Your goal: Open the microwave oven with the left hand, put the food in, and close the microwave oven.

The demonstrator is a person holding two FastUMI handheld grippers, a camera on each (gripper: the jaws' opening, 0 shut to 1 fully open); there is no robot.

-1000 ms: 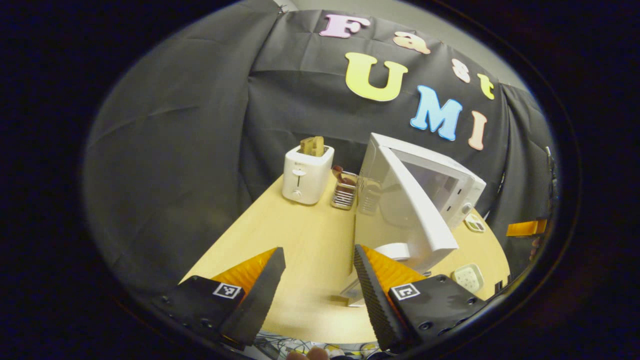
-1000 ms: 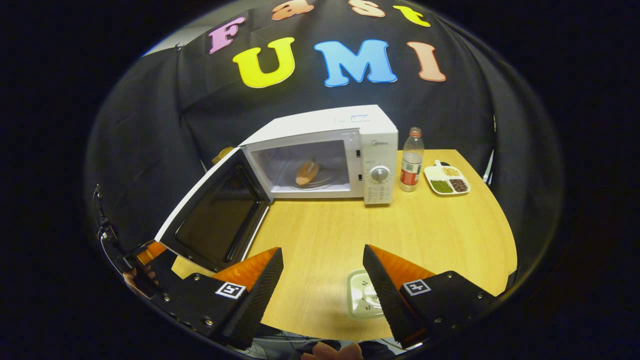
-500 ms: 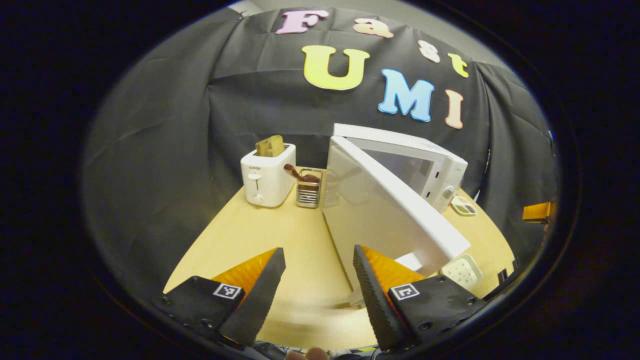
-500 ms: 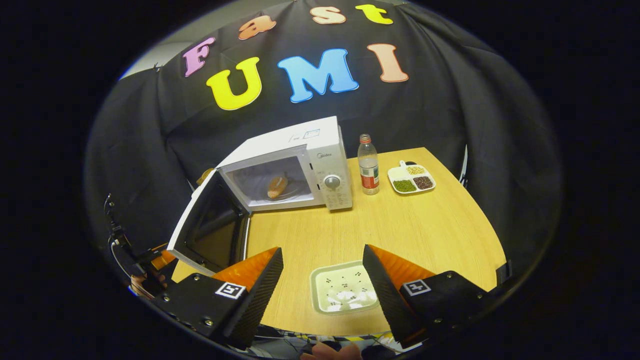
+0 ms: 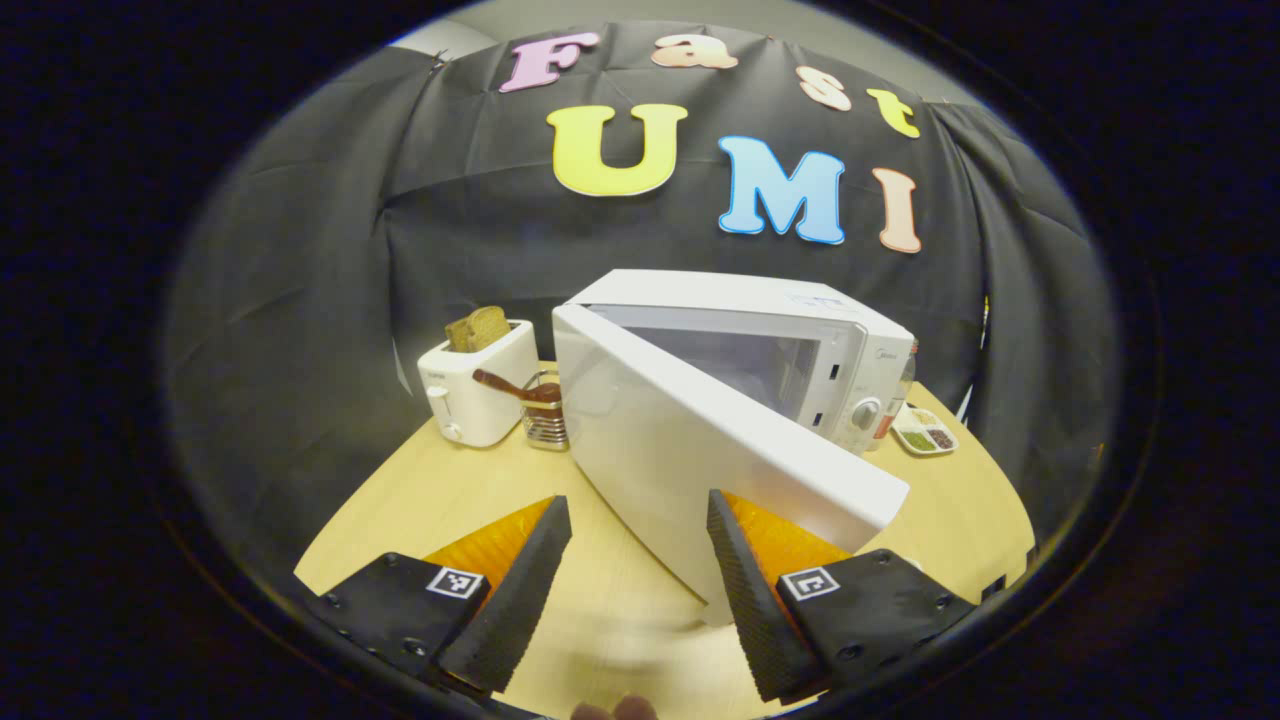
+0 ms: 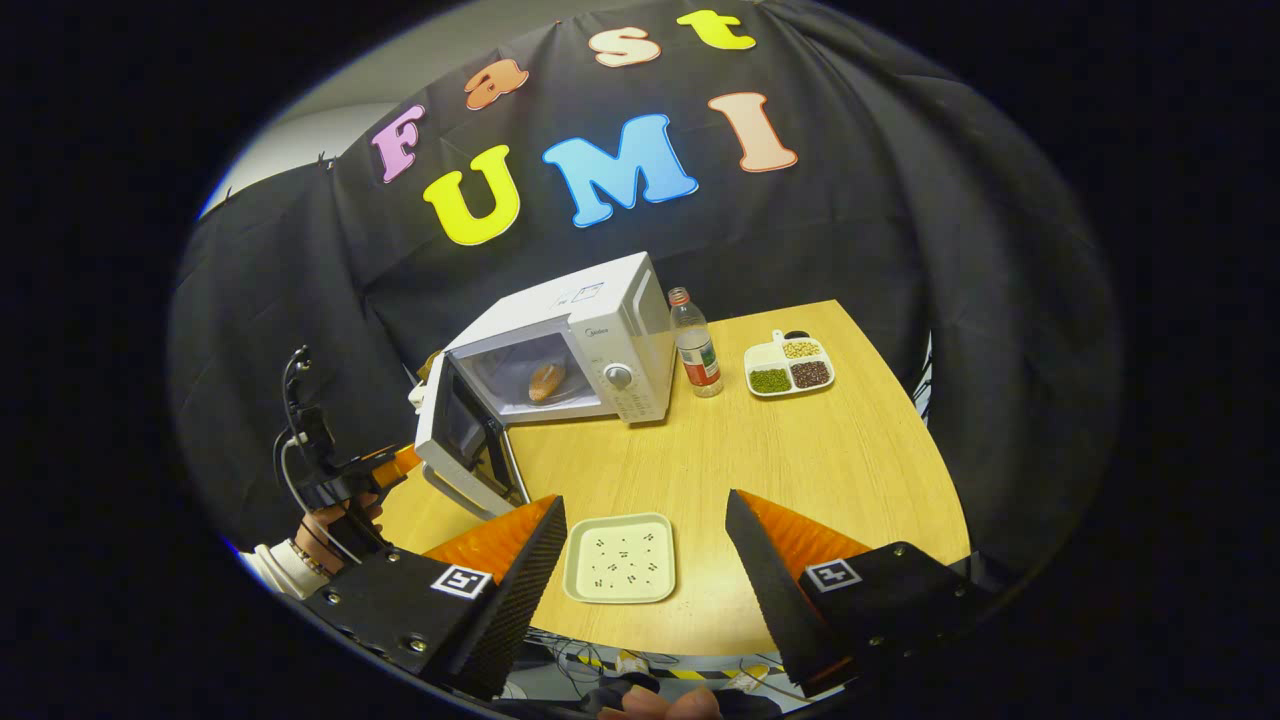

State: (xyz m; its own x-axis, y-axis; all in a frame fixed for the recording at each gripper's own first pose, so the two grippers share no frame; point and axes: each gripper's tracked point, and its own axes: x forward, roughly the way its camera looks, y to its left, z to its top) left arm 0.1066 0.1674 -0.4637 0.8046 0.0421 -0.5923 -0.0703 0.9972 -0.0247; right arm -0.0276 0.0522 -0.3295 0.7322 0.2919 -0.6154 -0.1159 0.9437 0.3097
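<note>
door (image 5: 700,450) hides food in left gripper view; toaster (image 6: 428,368) mostly hidden.

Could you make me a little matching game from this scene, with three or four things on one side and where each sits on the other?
Things:
1. bread roll
2. toast
3. bottle
4. square plate

Places:
A. in the toaster
B. between the right gripper fingers, near table edge
C. inside the microwave
D. just right of the microwave

Pairs: 1-C, 2-A, 3-D, 4-B
</note>
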